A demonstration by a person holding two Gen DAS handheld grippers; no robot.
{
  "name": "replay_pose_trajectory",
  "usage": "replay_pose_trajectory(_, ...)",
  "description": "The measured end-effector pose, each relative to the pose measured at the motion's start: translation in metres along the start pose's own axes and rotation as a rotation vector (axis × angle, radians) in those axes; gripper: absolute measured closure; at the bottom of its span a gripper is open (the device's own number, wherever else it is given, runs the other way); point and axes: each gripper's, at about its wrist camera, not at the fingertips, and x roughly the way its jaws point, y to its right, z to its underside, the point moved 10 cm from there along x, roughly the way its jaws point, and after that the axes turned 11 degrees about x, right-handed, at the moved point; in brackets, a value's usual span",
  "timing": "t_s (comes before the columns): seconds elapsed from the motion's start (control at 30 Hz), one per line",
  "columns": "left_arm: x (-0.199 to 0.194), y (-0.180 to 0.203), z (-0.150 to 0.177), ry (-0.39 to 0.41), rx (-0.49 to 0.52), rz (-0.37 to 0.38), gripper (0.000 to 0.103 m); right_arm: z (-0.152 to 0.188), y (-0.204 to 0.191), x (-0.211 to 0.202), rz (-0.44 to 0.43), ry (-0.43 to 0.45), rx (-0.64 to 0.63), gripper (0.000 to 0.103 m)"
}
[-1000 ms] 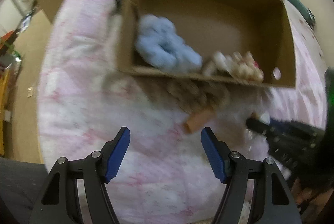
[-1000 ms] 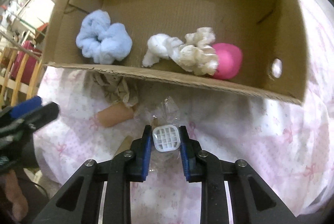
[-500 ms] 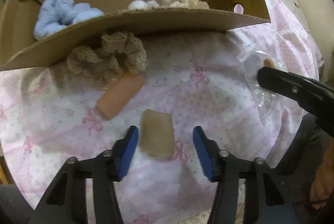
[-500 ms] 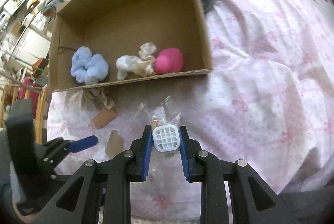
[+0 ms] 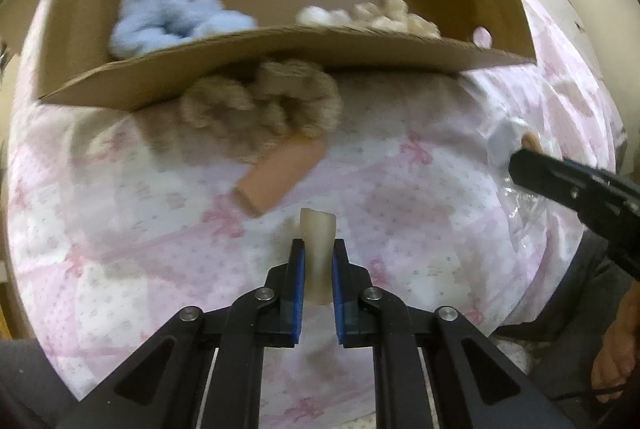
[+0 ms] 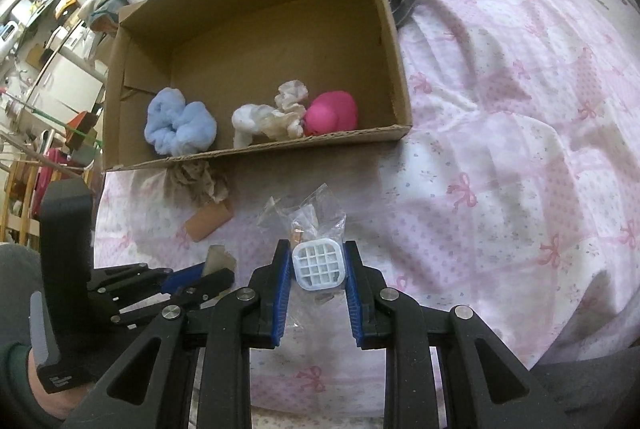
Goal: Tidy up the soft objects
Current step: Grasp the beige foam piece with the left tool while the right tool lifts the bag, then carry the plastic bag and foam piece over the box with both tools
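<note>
The bed (image 6: 520, 109) carries the cardboard box (image 6: 394, 41), which contains a blue scrunchie (image 6: 180, 127). Just in front lies a peach sponge (image 5: 280, 175). Left tongs (image 5: 318, 257) are clamped on a beige sponge (image 5: 318, 253). Right tongs (image 6: 318, 263) are clamped on a white grid piece (image 6: 318, 263) inside a clear bag (image 6: 308, 213).

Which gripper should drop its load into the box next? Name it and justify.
Left. The left gripper is shut on the beige sponge, a loose soft item pointed straight at the cardboard box. The right gripper holds a white grid piece with a plastic bag around it.
</note>
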Motion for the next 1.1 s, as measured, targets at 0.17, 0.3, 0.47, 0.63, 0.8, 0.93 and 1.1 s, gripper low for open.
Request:
replay_pose_trajectory(0.17, -0.015, -0.035, 0.010, 0.017, -0.080, -0.066, 0.092, 0.000, -0.010, 0.001, -0.011, -0.001, -0.018, 0.077)
replay_pose_trajectory(0.3, -0.031, -0.056, 0.016, 0.040, -0.131, -0.110, 0.092, -0.001, -0.025, 0.005, -0.021, -0.005, -0.039, 0.077)
replay_pose_trajectory(0.47, -0.049, -0.077, 0.014, 0.084, -0.180, -0.179, 0.092, 0.003, -0.039, 0.012, -0.011, -0.010, -0.083, 0.077)
replay_pose_trajectory(0.63, -0.075, -0.090, 0.010, 0.153, -0.206, -0.235, 0.092, 0.009, -0.044, 0.008, -0.010, -0.001, -0.120, 0.077)
replay_pose_trajectory(0.8, -0.087, -0.093, 0.010, 0.192, -0.244, -0.251, 0.092, 0.006, -0.045, -0.005, -0.047, 0.023, -0.101, 0.077)
replay_pose_trajectory(0.93, -0.112, -0.092, 0.014, 0.240, -0.297, -0.242, 0.092, -0.003, -0.048, -0.025, -0.089, 0.064, -0.105, 0.077)
replay_pose_trajectory(1.1, -0.148, -0.096, -0.001, 0.302, -0.283, -0.253, 0.092, -0.017, -0.053, -0.053, -0.159, 0.114, -0.090, 0.077)
